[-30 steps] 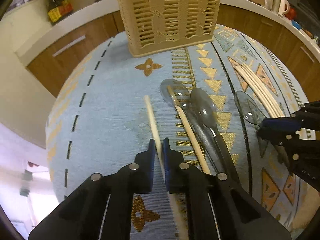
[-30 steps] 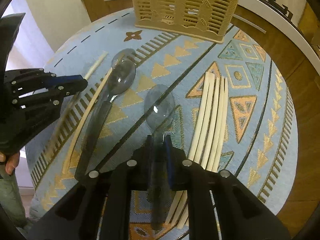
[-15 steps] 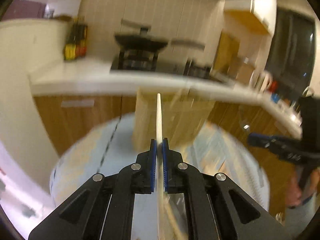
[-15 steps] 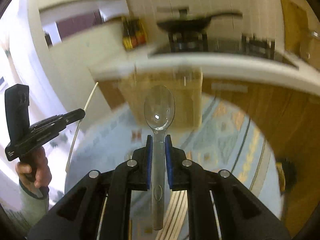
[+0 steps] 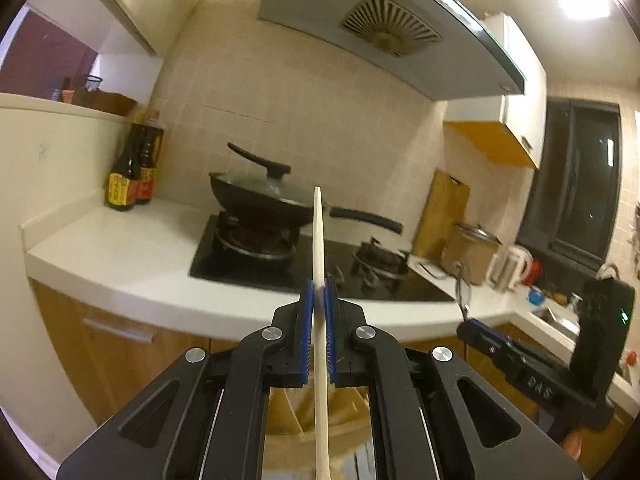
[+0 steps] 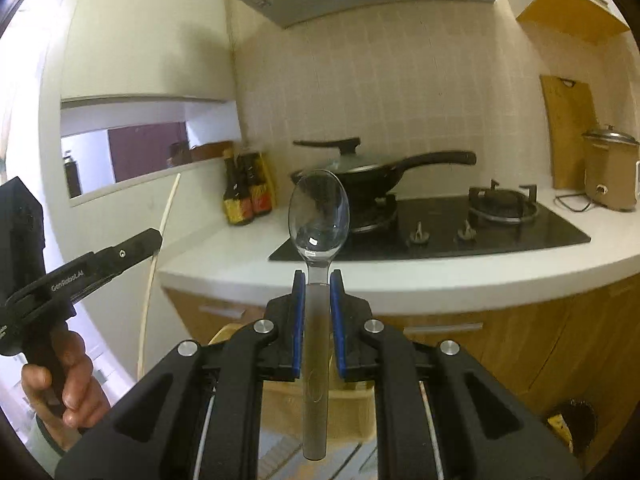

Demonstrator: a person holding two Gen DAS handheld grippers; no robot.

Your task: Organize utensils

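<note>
Kitchen: white counter [image 5: 120, 264], lidded wok [image 5: 260, 196] on a gas hob beyond both fingertips; left gripper [image 5: 319, 296] clamps a chopstick [image 5: 318, 240], right gripper [image 6: 317, 280] a clear spoon [image 6: 319, 216], both near level

Ahead at twelve o'clock the air is open up to the bench [image 5: 120, 264], where a lidded wok [image 5: 260, 196] blocks the middle, sauce bottles [image 5: 130, 176] at ten o'clock, a cooker [image 6: 610, 168] at two o'clock.

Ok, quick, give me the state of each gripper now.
Left gripper: closed on a chopstick.
Right gripper: closed on a clear spoon.
</note>
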